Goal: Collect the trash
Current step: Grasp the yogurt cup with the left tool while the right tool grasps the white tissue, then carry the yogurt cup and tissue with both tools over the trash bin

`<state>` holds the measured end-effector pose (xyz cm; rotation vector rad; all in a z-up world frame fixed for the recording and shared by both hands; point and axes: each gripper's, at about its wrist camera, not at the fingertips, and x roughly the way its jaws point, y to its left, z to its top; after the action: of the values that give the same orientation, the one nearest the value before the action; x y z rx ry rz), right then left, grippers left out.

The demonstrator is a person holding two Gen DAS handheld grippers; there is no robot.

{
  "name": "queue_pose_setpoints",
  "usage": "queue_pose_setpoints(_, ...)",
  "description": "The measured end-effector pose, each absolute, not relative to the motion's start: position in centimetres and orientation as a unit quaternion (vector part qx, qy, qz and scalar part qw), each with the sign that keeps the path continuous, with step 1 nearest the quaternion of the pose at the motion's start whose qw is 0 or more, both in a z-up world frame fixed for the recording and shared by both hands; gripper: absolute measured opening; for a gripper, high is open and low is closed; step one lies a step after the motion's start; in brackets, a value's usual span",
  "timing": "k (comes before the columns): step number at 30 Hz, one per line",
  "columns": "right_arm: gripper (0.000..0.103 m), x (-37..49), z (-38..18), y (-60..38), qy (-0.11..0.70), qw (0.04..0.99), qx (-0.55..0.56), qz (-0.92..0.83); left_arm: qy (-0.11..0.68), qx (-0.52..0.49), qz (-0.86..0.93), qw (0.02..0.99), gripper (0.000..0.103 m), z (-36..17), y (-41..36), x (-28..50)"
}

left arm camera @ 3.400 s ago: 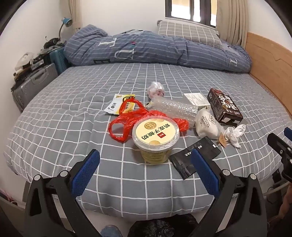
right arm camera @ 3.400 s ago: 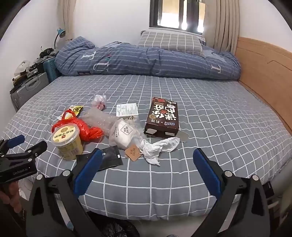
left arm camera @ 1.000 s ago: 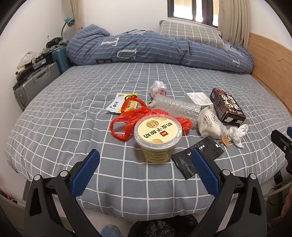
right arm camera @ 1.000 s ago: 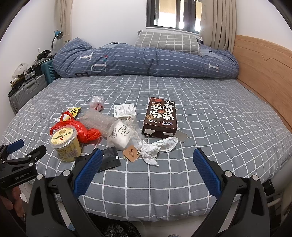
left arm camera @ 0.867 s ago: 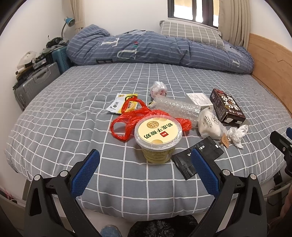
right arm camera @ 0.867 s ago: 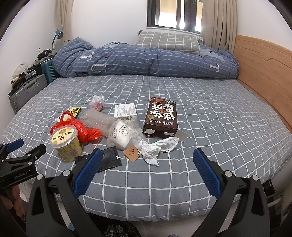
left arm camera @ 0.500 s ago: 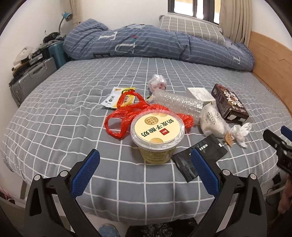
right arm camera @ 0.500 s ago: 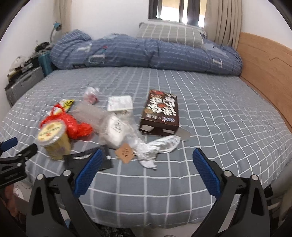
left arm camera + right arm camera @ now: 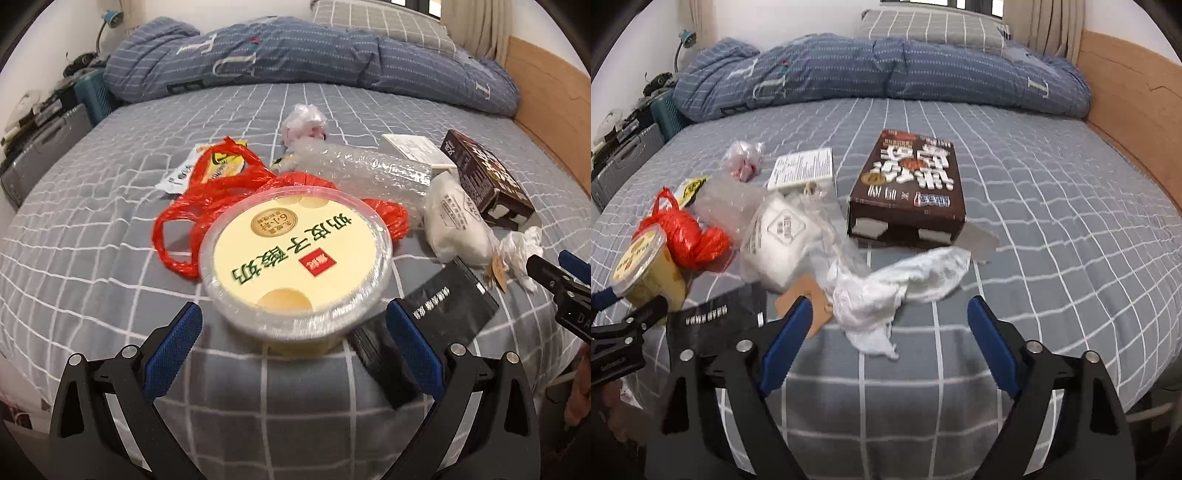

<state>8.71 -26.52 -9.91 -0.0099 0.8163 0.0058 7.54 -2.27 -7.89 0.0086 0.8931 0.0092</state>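
Trash lies on a grey checked bed. My left gripper [image 9: 293,325] is open, its blue fingers on either side of a yellow lidded cup [image 9: 295,258], close in front of it. A red plastic bag [image 9: 207,199] lies behind the cup, a black sachet [image 9: 447,299] to its right. My right gripper [image 9: 890,314] is open around the near end of a crumpled white tissue [image 9: 897,284]. A brown box [image 9: 908,188], a white pouch [image 9: 779,236] and a brown tag [image 9: 805,295] lie close by. The cup also shows in the right wrist view [image 9: 646,269].
Bubble wrap [image 9: 362,170], a small pink-white wad [image 9: 303,122], a yellow wrapper [image 9: 221,162] and a white card [image 9: 803,171] lie farther back. A folded blue duvet [image 9: 886,70] lies at the head. A wooden bed frame [image 9: 1130,110] is on the right, suitcases [image 9: 44,136] on the left.
Both grippers have moved forward and down towards the bed. The cup now fills the space between my left fingers; the tissue lies between my right fingers. Both stayed open.
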Motion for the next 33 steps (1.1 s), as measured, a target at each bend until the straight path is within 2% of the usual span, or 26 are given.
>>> queue_pose_setpoints(5,0.081,10.7,-10.3,-27.4,0.399,0.917,-0.004,-0.004,0.423,0.008,0.011,0.906,0.097,-8.0,-2.6,9.0)
queue_pose_setpoints(7,0.078,11.5,-10.5,-27.7,0.406,0.914,-0.004,0.007,0.423,0.007,0.01,0.906,0.093,-8.1,-2.6,9.4)
queue_pose_setpoints(11,0.071,12.8,-10.9,-27.3,0.409,0.911,-0.046,0.024,0.434,0.014,-0.001,0.901,0.076,-8.7,-2.7,10.3)
queue_pose_setpoints(14,0.058,13.5,-12.3,-27.5,0.435,0.899,-0.041,0.027,0.435,0.011,-0.004,0.901,0.074,-8.9,-2.6,10.5)
queue_pose_setpoints(16,0.056,13.7,-12.9,-27.8,0.441,0.896,-0.03,0.032,0.434,0.01,-0.006,0.901,0.073,-9.0,-2.5,10.4)
queue_pose_setpoints(17,0.052,13.7,-12.8,-28.0,0.44,0.897,-0.022,0.035,0.434,0.009,-0.007,0.901,0.073,-9.0,-2.5,10.4)
queue_pose_setpoints(19,0.036,13.7,-12.8,-28.2,0.44,0.897,-0.01,0.039,0.433,0.007,-0.008,0.901,0.073,-9.0,-2.4,10.4)
queue_pose_setpoints(20,0.025,13.7,-12.8,-28.2,0.441,0.897,-0.01,0.039,0.433,0.006,-0.009,0.901,0.073,-9.0,-2.3,10.3)
queue_pose_setpoints(21,0.02,13.7,-12.9,-28.1,0.442,0.896,-0.012,0.038,0.432,0.005,-0.009,0.902,0.073,-9.0,-2.3,10.2)
queue_pose_setpoints(24,0.015,13.6,-12.7,-28.0,0.438,0.898,-0.01,0.036,0.432,0.001,-0.009,0.902,0.073,-8.8,-2.1,10.0)
queue_pose_setpoints(33,0.015,12.9,-10.6,-28.3,0.422,0.906,-0.005,0.027,0.418,0.0,-0.008,0.908,0.073,-7.1,-1.2,8.9)
